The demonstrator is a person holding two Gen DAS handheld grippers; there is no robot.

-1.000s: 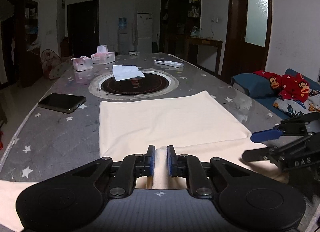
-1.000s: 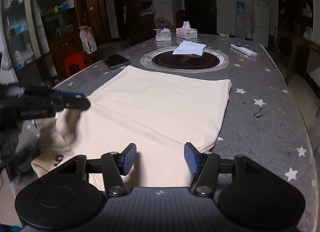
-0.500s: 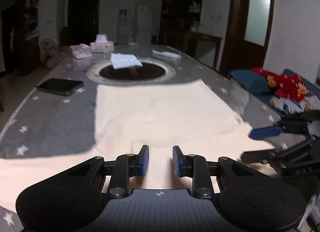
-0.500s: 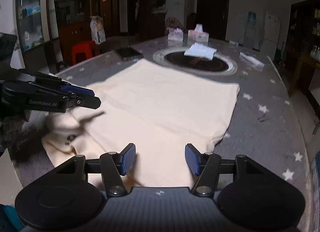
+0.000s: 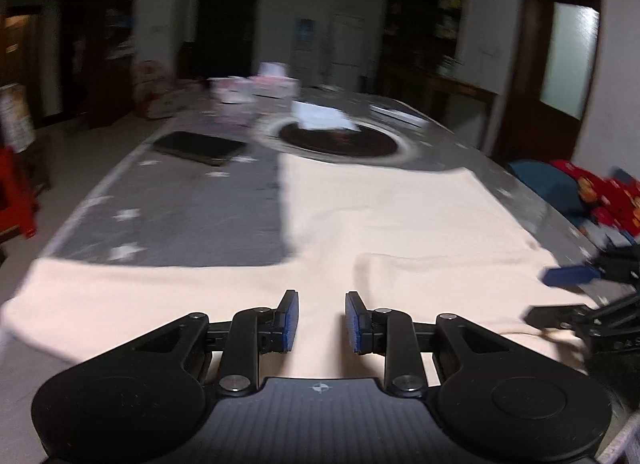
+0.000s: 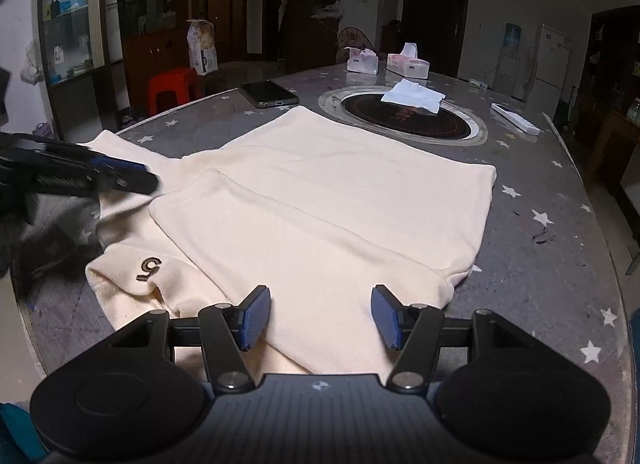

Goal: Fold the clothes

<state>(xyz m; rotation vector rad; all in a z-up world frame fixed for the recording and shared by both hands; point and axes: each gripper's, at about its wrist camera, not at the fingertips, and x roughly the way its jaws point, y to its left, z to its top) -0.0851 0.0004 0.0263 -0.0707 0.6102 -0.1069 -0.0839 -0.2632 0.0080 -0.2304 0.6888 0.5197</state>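
A cream garment (image 6: 328, 200) with a small dark embroidered mark lies flat on the grey star-patterned table (image 6: 552, 264), one sleeve folded over its body. In the blurred left wrist view the garment (image 5: 380, 232) has a sleeve stretched to the left. My left gripper (image 5: 322, 320) hovers open over the near edge of the cloth, nothing between its blue pads. My right gripper (image 6: 320, 316) is open above the garment's near side. Each gripper shows in the other's view: the left gripper (image 6: 120, 174) at the left edge, the right gripper (image 5: 560, 292) at the right edge.
A round black hotplate (image 6: 404, 116) with a white cloth (image 6: 414, 94) on it is set in the table beyond the garment. A dark phone (image 6: 269, 94), tissue boxes (image 6: 408, 64) and a white remote (image 6: 516, 124) lie further back. A red stool (image 6: 172, 88) stands left.
My left gripper let go of the cloth fold it pinched a second ago and opened, swinging left. The right gripper stayed open and drew back a little; a sleeve now lies folded over the body.
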